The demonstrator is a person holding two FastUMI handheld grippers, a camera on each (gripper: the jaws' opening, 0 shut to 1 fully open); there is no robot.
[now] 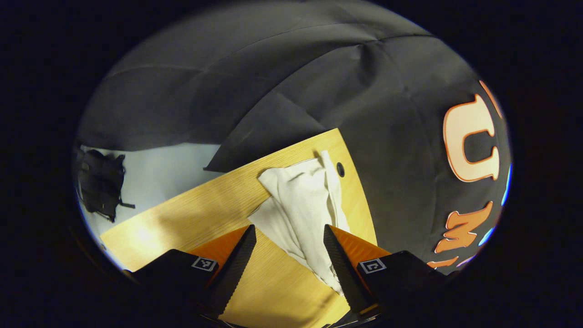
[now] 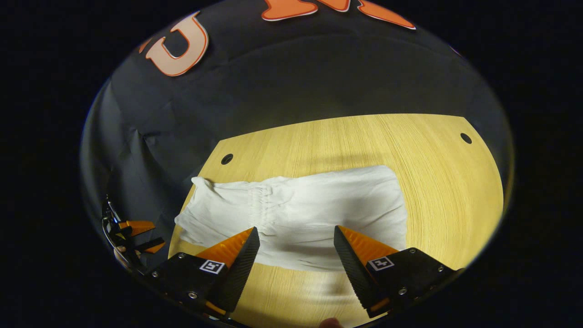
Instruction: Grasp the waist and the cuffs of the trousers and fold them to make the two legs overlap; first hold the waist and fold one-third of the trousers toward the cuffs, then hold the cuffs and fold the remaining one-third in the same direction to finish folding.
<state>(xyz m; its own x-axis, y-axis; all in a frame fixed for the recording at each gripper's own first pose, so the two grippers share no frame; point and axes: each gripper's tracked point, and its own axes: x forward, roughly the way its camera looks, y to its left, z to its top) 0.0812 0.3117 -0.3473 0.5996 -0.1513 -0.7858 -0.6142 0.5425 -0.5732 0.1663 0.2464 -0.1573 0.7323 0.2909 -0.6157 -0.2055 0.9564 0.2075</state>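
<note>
1 trousers (image 2: pixel 296 214) flat on 1 table (image 2: pixel 446 182) | 2 grippers: left gripper (image 1: pixel 289 237) fingers released | right gripper (image 2: pixel 296 239) fingers released

Both cams look down at shared trousers (image 1: pixel 303 205) from opposite sides.

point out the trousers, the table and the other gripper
trousers (image 2: pixel 319 214), right gripper view, middle of the cloth
table (image 2: pixel 446 182), right gripper view, bare wood right of the cloth
left gripper (image 2: pixel 150 237), right gripper view, between its fingertips, far left

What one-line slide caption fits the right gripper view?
Open right tongs hover above white trousers lying folded on a wooden table.
</note>
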